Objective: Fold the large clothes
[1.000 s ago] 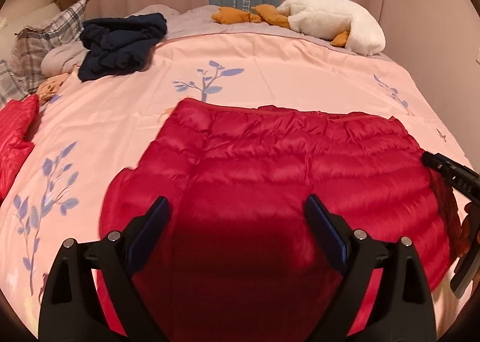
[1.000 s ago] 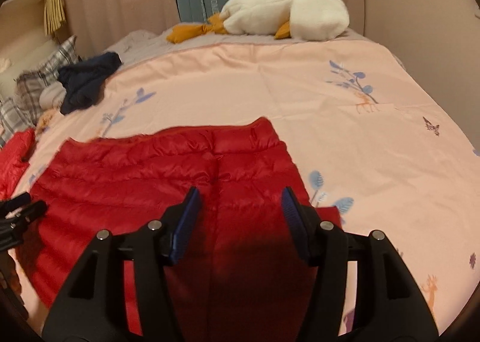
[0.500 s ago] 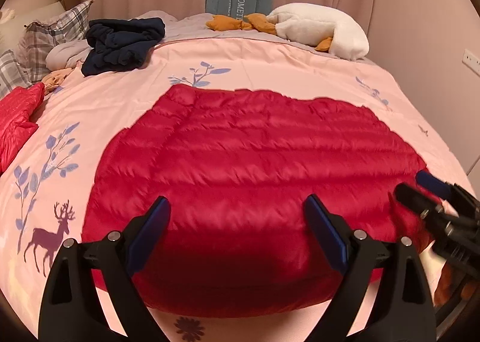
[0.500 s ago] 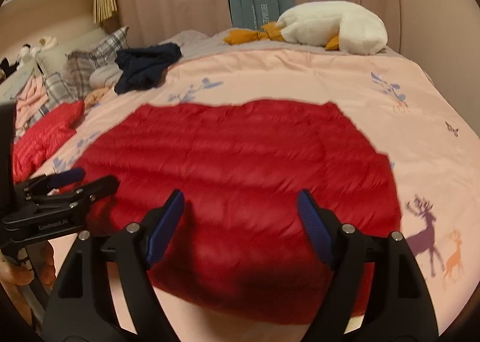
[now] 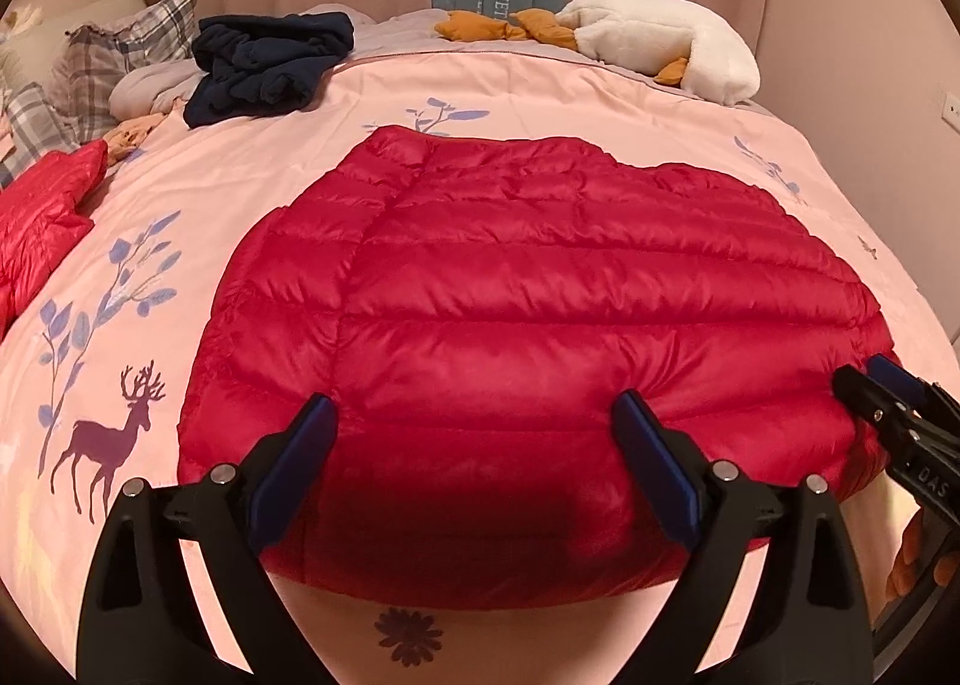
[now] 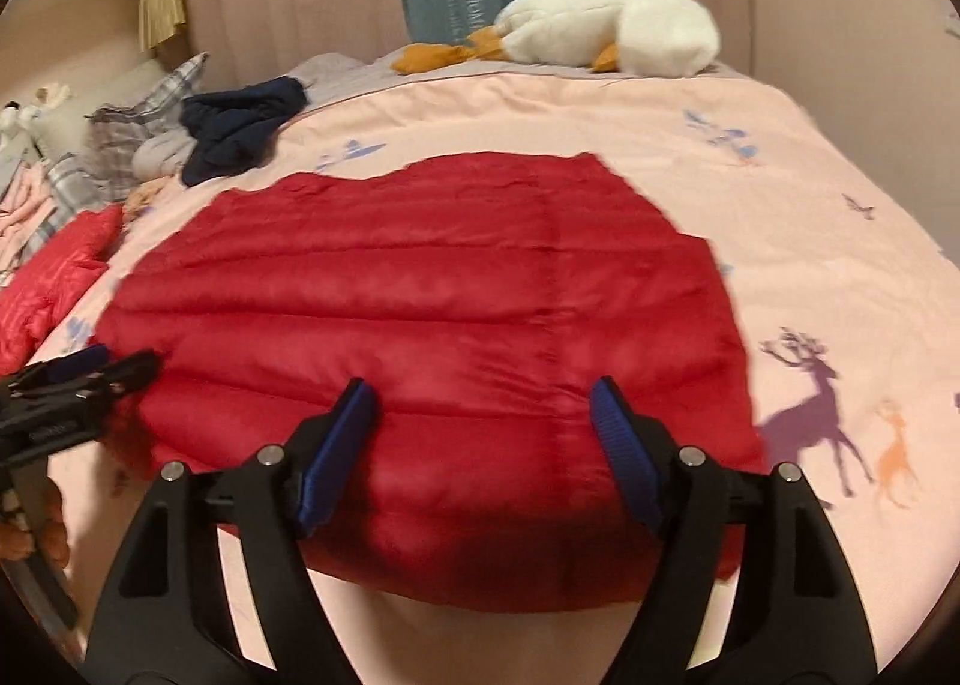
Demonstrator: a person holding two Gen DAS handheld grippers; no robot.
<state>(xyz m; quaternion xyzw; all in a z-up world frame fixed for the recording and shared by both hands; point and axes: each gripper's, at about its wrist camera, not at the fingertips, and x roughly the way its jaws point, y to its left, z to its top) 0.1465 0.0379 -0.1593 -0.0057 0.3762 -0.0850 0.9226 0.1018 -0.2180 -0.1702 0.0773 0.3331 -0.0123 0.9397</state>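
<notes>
A red quilted down jacket [image 5: 528, 325] lies flat on the pink bedspread [image 5: 540, 90], folded into a broad slab. It also shows in the right wrist view [image 6: 432, 337]. My left gripper [image 5: 474, 463] is open and empty, held above the jacket's near edge. My right gripper [image 6: 480, 451] is open and empty, also above the near edge. In the left wrist view the right gripper [image 5: 900, 427] shows at the jacket's right corner. In the right wrist view the left gripper [image 6: 78, 385] shows at the jacket's left corner.
A dark navy garment [image 5: 270, 63] and plaid pillows [image 5: 102, 54] lie at the far left. A second red jacket [image 5: 36, 217] lies at the left edge. A white plush goose [image 5: 654, 42] lies at the bed's head. Curtains hang behind.
Both grippers have pulled back toward the foot of the bed and risen, so the whole jacket is in view. The jacket lies still. Both stay open.
</notes>
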